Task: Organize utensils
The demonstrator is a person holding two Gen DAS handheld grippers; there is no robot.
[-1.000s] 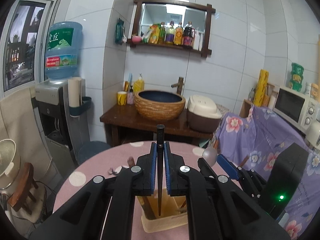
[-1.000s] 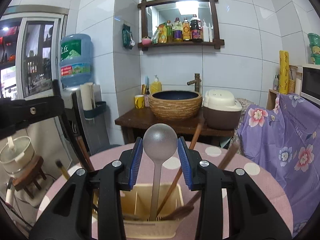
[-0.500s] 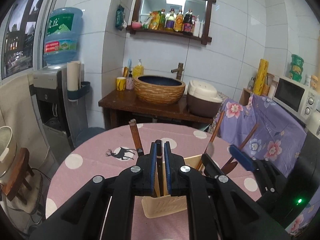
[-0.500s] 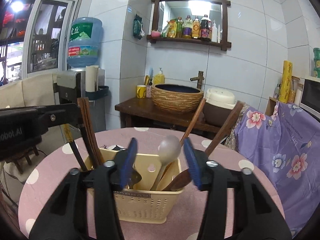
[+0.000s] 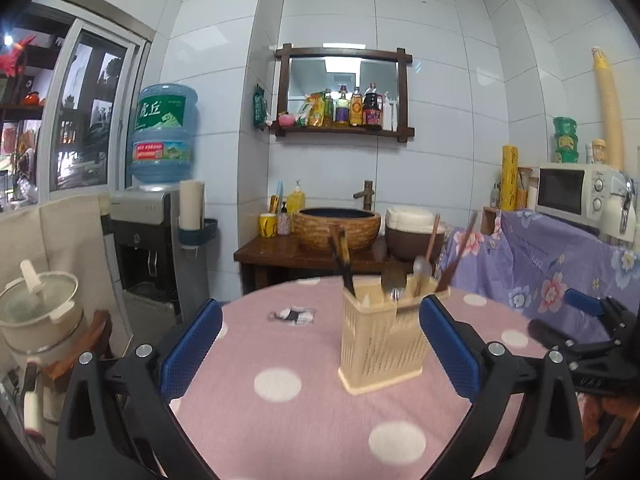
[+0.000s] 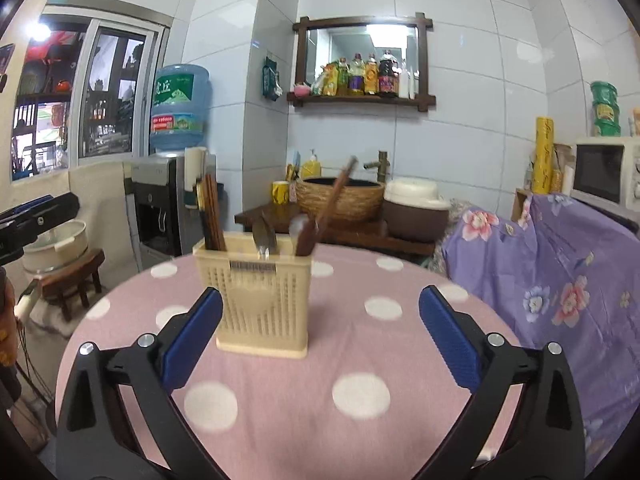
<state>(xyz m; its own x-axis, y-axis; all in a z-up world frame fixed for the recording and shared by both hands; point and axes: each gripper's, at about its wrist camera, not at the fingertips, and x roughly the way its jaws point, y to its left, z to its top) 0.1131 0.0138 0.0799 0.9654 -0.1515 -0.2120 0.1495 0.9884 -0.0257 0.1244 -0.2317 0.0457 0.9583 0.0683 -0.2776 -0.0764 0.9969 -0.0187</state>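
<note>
A cream slotted utensil holder (image 5: 380, 340) stands on the round pink dotted table (image 5: 280, 420). In it stand dark chopsticks (image 5: 344, 264), a grey spoon (image 5: 394, 280) and brown wooden utensils (image 5: 456, 256). My left gripper (image 5: 320, 312) is pulled back from the holder, its jaws opening wide with nothing between the pads. In the right wrist view the holder (image 6: 260, 300) sits just ahead of my right gripper (image 6: 320, 300), whose jaws are also opening and hold nothing. There the chopsticks (image 6: 212, 216), the spoon (image 6: 264, 236) and a wooden spoon (image 6: 332, 204) lean in the holder.
A water dispenser (image 5: 160, 220) and a pot on a stool (image 5: 40, 312) stand left of the table. Behind it is a dark wooden stand with a woven basin (image 5: 336, 232). A purple floral cloth (image 6: 560, 280) under a microwave (image 5: 576, 196) is to the right.
The left gripper let go of the dark chopstick and the right let go of the grey spoon, both now in the holder. Both grippers drew back from the holder and opened wide.
</note>
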